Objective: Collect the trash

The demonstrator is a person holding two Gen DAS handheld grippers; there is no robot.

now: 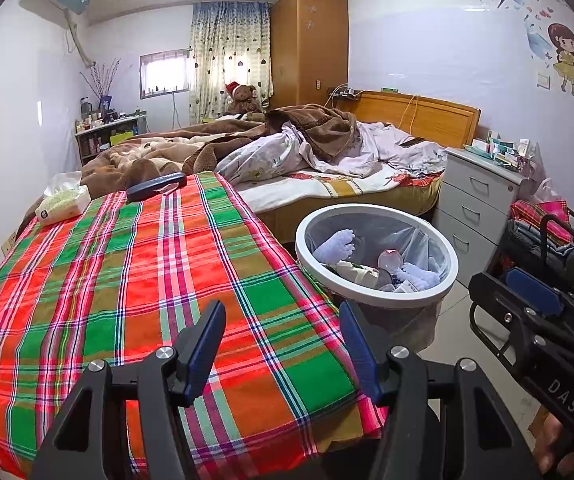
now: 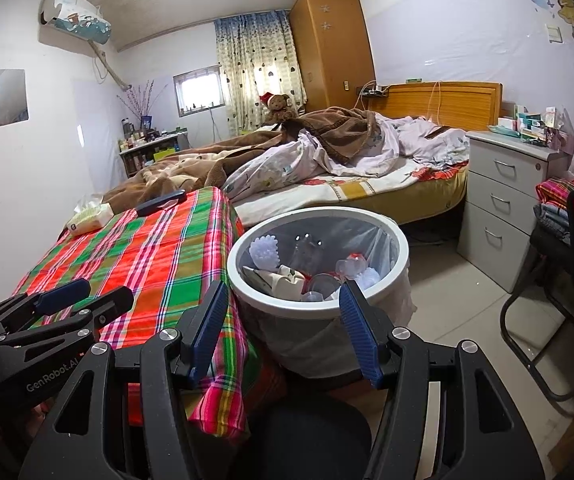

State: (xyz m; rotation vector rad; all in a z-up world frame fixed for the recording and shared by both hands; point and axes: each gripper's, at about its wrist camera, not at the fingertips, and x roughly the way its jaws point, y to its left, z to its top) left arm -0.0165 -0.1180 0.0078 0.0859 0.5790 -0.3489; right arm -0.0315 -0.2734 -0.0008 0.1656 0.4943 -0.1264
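Both grippers empty, bin already loaded

Several discarded pieces, pale knobbly plastic balls, clear cups and crumpled paper, lie in the round white-rimmed lined trash bin (image 2: 319,304) just ahead of the right gripper (image 2: 283,332). Beyond the left gripper (image 1: 283,344), the plaid-covered table (image 1: 135,280) bears only a tissue pack (image 1: 63,204) and dark case (image 1: 157,186). Both grippers stand parted, holding nothing; collection looks nearly finished.

Bedroom: white walls (image 1: 427,40), tiled floor (image 2: 455,304). Beyond fingers: unmade bed (image 1: 327,168), wooden wardrobe (image 1: 309,44), curtained window (image 1: 229,56), grey drawer unit (image 1: 475,204).
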